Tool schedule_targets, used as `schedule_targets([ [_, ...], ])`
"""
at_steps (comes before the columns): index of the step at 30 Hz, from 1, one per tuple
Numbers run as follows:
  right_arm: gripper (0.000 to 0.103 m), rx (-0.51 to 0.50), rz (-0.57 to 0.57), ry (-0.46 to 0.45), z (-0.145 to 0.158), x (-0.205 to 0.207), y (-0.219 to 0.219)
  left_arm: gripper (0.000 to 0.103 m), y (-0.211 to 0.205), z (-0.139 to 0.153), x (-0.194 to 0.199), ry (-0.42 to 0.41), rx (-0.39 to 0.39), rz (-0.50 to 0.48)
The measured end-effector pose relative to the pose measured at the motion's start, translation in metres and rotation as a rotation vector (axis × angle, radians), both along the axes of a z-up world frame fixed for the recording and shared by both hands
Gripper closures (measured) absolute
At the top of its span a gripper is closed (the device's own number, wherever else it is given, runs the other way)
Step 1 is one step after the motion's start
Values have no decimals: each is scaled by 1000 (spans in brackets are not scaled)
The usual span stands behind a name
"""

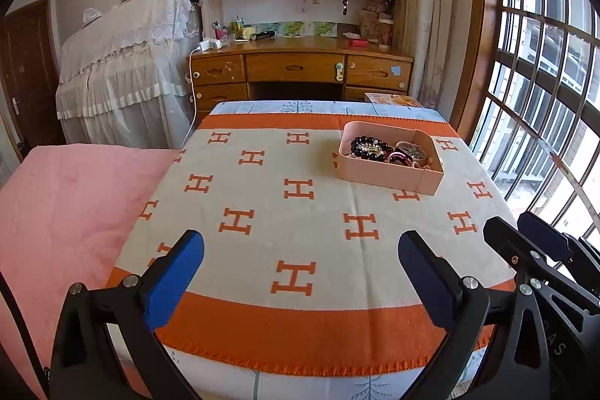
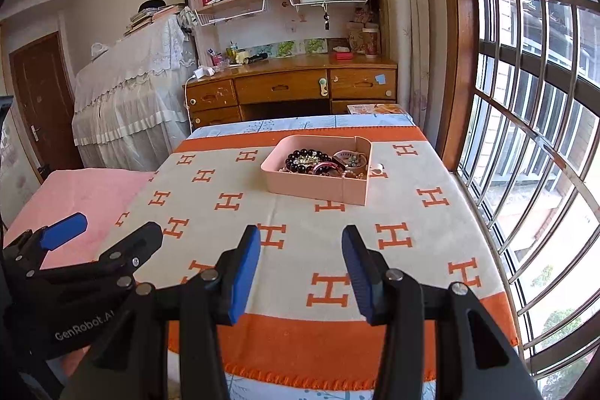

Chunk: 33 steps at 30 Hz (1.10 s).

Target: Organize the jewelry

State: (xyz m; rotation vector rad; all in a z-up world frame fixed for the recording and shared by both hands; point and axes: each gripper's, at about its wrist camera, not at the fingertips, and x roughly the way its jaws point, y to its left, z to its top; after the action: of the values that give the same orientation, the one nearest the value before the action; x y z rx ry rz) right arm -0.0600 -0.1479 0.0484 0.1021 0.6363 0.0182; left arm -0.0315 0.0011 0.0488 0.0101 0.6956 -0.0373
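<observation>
**Tangled beads could spill from the tray**

While both claws hang over the near orange edge of the H-patterned blanket [image 2: 300, 343], nothing is held. The left black gripper with blue pads [image 1: 300, 272] is wide apart and empty. The right black gripper with blue pads [image 2: 301, 272] is partly apart, empty too. Farther off sits one pink plastic tray [image 2: 318, 192] with the jewelry: one dark bead bracelet [image 2: 300, 158] shows clearly; the rest is too piled to count. Pulling one piece might drag others out or tip the light tray.
</observation>
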Motion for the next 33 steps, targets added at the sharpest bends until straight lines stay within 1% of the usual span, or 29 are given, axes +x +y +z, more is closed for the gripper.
schedule_targets([
  [4, 57, 0, -5, 1, 0, 0, 0, 1, 0, -2, 1, 10, -6, 1],
  [6, 57, 2, -2, 0, -1, 0, 0, 1, -1, -4, 2, 12, 2, 11],
  [13, 57, -9, 15, -30, 0, -5, 4, 1, 0, -4, 1, 8, 9, 26],
  [33, 57, 4, 17, -21, -3, -2, 2, 1, -1, -6, 2, 17, 5, 27],
])
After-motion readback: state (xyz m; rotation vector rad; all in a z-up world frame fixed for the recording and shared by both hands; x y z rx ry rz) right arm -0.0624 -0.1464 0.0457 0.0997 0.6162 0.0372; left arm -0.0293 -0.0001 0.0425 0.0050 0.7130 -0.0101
